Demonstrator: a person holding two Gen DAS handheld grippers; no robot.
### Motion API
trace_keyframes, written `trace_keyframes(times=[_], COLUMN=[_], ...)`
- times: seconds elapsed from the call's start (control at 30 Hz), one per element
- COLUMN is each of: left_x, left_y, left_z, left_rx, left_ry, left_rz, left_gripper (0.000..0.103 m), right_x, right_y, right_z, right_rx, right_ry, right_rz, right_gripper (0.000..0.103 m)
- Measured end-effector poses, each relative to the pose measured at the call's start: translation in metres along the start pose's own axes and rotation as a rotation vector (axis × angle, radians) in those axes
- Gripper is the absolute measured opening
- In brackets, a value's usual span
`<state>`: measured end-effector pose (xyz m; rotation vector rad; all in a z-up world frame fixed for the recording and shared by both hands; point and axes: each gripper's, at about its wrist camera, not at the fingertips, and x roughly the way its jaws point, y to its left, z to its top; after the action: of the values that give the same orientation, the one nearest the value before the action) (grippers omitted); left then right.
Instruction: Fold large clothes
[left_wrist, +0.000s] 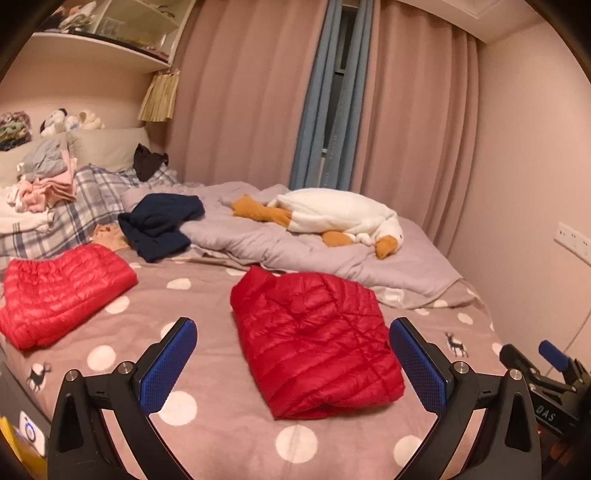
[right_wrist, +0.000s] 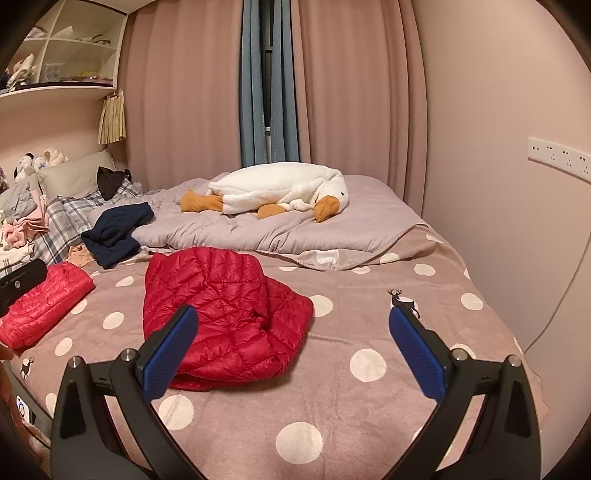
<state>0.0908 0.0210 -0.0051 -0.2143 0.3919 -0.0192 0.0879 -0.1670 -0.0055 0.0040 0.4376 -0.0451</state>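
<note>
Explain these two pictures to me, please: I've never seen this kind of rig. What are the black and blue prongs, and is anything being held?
There is no robot here. A person holds a two-finger gripper in each hand, and a fisheye camera on each looks forward along its fingers. One picture comes from the left gripper, the other from the right gripper. The blue parts are the finger pads. Both grippers are open and hold nothing. Below them is a bed with a polka-dot cover. On it lie a folded red down jacket, a second red jacket further left, a dark navy garment and a plush goose on a grey quilt.
</note>
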Motion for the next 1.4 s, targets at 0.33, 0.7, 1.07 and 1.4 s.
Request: trace_keyframes(times=[0.33,0.7,1.07,1.4], left_x=[0.011,0.013,0.015,0.013], left_y=[0.005,0.008,0.003,-0.002], left_z=[0.003,0.003,0.002,0.000], left_rx=[-0.026,-0.050,-0.006,0.020], left_ry=[0.044,0.071,0.079,0.074], left_rz=[0.049,0.051,0.062,0.070], left_gripper=[0.103,0.103,0.103,0.103], right_x=[0.006,0.015,0.016,0.015], right_y=[0.002,0.003,0.010,0.010], right_z=[0.001,0.001,-0.001,-0.002], right_rx=[-0.017,-0.011,-0.041,-0.043], right_ry=[0.016,0.045,0.061,0.055], right_rz=[-0.015,-0.015,-0.026,-0.027], right_gripper=[0.103,0.103,0.103,0.103])
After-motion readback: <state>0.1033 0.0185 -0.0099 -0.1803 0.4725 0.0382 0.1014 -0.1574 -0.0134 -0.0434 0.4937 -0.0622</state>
